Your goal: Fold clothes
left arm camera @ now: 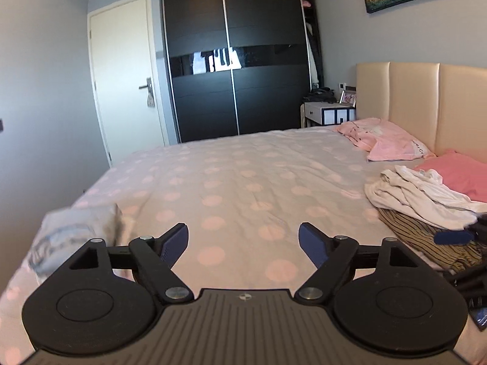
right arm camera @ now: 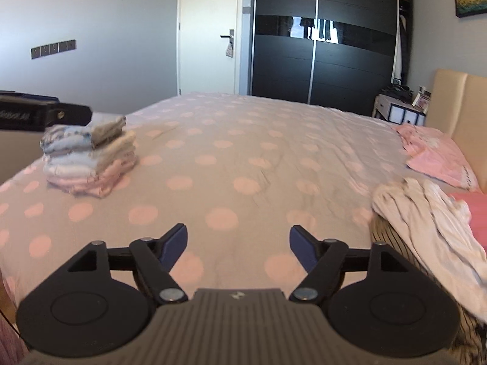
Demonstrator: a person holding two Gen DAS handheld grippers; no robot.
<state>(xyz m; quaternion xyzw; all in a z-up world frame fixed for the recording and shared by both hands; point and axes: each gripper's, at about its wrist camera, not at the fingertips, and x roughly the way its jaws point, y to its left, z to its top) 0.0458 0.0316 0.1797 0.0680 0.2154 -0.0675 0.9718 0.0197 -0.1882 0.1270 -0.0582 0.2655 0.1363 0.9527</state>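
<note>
Both claws, left claw [left arm camera: 243, 240] and right claw [right arm camera: 238, 240], stand apart and empty over the bed [right arm camera: 243, 152]. Recommended: take the white garment [right arm camera: 426, 228] from the unfolded heap by two edges, clear of the folded stack [right arm camera: 88, 158].

Folded stack [right arm camera: 88, 158] bed's left — crumpled white garment [right arm camera: 432, 237] right.

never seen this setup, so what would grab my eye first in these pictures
The wide bed with its grey, pink-dotted sheet fills both views, with a neat stack of folded pastel clothes near its left edge. On the right lies a rumpled white garment over a striped brown one. Behind stands a tall black sliding-door wardrobe; both grippers hang open and empty.
</note>
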